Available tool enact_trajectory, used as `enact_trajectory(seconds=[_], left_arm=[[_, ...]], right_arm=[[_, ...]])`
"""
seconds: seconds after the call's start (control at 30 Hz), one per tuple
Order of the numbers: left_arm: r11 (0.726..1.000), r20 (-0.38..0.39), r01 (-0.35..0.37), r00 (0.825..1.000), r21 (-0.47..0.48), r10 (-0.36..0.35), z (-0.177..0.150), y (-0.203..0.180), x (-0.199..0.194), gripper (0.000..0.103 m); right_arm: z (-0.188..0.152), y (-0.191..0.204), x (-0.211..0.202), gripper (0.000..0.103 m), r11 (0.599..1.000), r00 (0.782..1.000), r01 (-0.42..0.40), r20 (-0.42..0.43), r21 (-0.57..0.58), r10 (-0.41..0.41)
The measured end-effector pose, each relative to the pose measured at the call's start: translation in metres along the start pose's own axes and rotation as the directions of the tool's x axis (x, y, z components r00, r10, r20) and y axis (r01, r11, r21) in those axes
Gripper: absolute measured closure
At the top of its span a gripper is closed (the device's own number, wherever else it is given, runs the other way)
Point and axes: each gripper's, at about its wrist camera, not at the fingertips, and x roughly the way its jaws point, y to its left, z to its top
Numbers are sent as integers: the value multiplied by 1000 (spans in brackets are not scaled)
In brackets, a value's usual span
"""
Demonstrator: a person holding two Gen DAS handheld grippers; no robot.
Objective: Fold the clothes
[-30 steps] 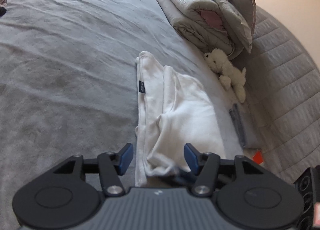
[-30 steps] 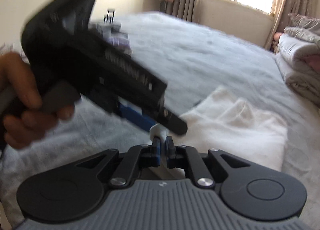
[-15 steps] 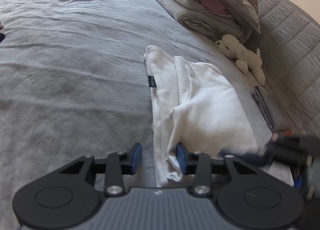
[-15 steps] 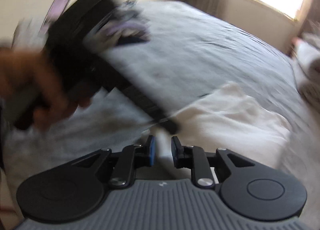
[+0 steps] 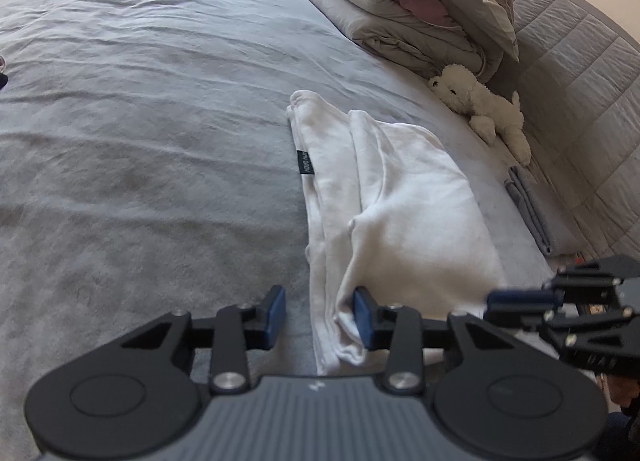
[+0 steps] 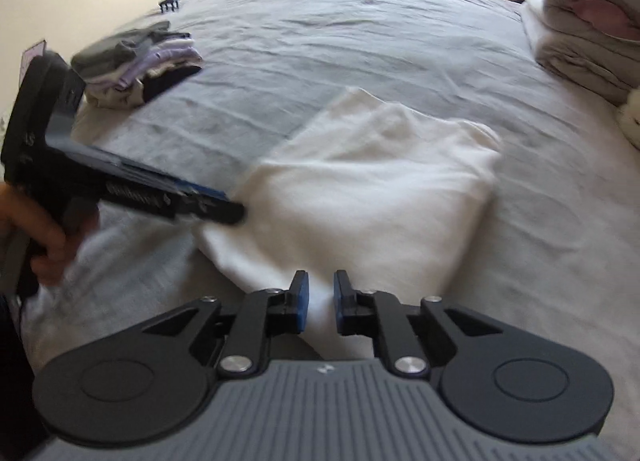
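A folded white garment [image 5: 400,201] [image 6: 380,181] lies on the grey bed [image 5: 140,141]. My left gripper [image 5: 318,317] stands open around its near left corner. The right pad touches the fold, and bare bed shows beside the left pad. From the right wrist view, the left gripper [image 6: 236,215] reaches that corner from the left, held by a hand [image 6: 48,237]. My right gripper [image 6: 320,297] [image 5: 490,297] is at the garment's near right edge, its jaws closing. A narrow gap is left with white cloth showing in it. I cannot tell whether the pads pinch it.
A rolled grey duvet [image 5: 408,9] [image 6: 580,41] and a white plush toy [image 5: 480,109] lie by the quilted headboard [image 5: 580,81]. A small folded grey cloth [image 5: 528,205] sits right of the garment. A stack of folded clothes [image 6: 136,65] rests at the bed's far left.
My right gripper let go of the white corner beside the left gripper and moved right along the garment's near edge. The left jaws narrowed around the near left corner.
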Motion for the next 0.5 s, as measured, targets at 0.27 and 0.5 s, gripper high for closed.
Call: enact_trajectory(seconds=[0.27, 0.5], left_arm=[[1000, 9, 0, 1000, 4, 0, 0, 0, 0, 65], [1000, 10, -2, 1000, 1, 2, 0, -1, 0, 65]], right_arm=[[-1, 9, -2, 90, 1000, 1000, 2, 12, -10, -2], [-1, 31, 8, 77, 994, 998, 59, 34, -96, -56]])
